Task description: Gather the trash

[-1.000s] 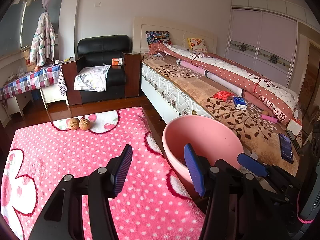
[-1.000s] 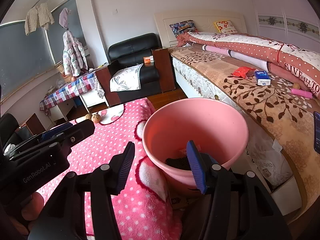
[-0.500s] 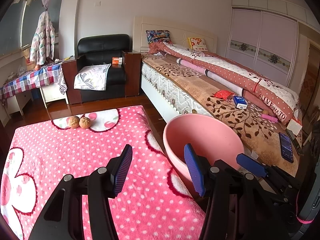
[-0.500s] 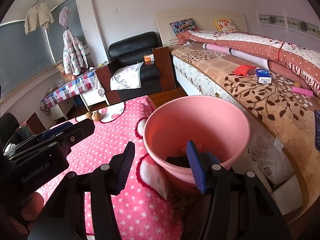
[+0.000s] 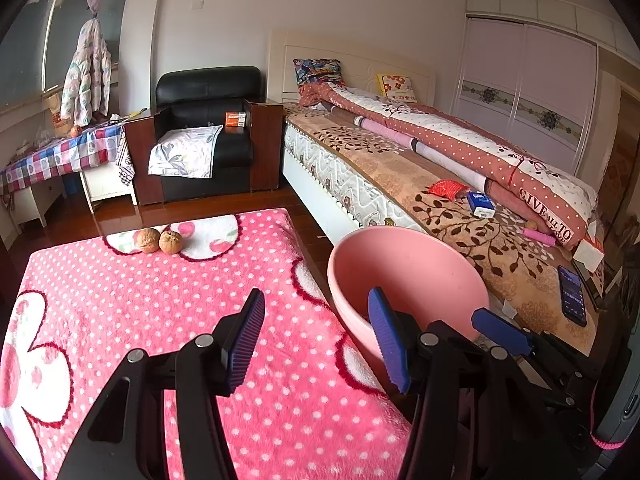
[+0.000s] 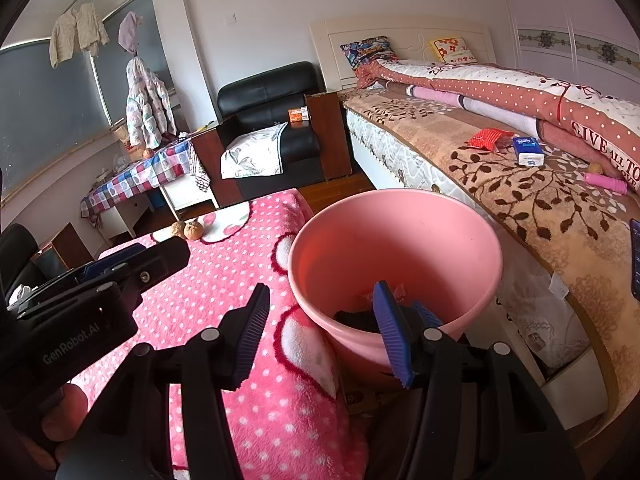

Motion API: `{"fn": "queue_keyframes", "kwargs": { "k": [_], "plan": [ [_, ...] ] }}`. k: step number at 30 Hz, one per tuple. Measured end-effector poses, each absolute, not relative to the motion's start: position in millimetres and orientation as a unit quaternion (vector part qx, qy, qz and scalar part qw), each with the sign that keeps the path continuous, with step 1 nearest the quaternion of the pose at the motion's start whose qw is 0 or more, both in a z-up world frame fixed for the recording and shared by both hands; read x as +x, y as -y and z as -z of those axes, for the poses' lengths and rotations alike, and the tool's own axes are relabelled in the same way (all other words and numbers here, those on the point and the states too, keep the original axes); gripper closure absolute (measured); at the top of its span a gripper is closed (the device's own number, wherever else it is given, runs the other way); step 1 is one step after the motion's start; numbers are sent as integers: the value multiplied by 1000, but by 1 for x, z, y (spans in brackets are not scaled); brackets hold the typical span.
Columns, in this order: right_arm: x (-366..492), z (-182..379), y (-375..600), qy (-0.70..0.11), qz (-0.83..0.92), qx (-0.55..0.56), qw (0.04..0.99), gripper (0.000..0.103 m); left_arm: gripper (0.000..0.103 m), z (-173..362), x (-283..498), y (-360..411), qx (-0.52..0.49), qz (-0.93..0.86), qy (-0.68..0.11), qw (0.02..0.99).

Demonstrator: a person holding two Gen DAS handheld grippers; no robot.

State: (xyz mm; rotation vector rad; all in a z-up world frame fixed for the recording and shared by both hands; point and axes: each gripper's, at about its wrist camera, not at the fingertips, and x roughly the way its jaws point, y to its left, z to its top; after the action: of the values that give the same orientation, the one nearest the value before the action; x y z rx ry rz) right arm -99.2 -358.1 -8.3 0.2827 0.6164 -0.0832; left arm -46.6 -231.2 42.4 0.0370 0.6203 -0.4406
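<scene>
Both my tongs stand wide apart and hold nothing: the left tongs [image 5: 316, 340] hover over the pink dotted counter [image 5: 140, 300], the right tongs [image 6: 318, 336] over the near rim of the pink bin [image 6: 400, 240], which sits between counter and bed [image 6: 540, 216]. Something dark and a scrap of wrapper already lie in the bin's bottom. The trash I judge left to collect is the 2 walnuts [image 5: 160, 241] at the counter's far edge, touching each other, well away from either tongs; a red packet [image 6: 489, 138] and a blue box [image 6: 528, 151] lie on the bed.

What could go wrong: the walnuts are round and hard, so a pinch off centre may squirt one off the far edge onto the floor. Reaching for one may knock its neighbour. The right tongs sit close to the bin, so a careless swing may tip it.

Against the frames from 1 second ago, nothing has really changed: same openings, walnuts and bin where they were, only a trace of camera drift
</scene>
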Motion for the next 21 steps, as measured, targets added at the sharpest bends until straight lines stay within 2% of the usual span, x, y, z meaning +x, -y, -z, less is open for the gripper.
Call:
{"fn": "queue_keyframes", "kwargs": {
  "k": [21],
  "plan": [
    [-99,8,357,-303,41,138,942,49,49,-43,-45,230,18,215,-304,928]
  ]
}}
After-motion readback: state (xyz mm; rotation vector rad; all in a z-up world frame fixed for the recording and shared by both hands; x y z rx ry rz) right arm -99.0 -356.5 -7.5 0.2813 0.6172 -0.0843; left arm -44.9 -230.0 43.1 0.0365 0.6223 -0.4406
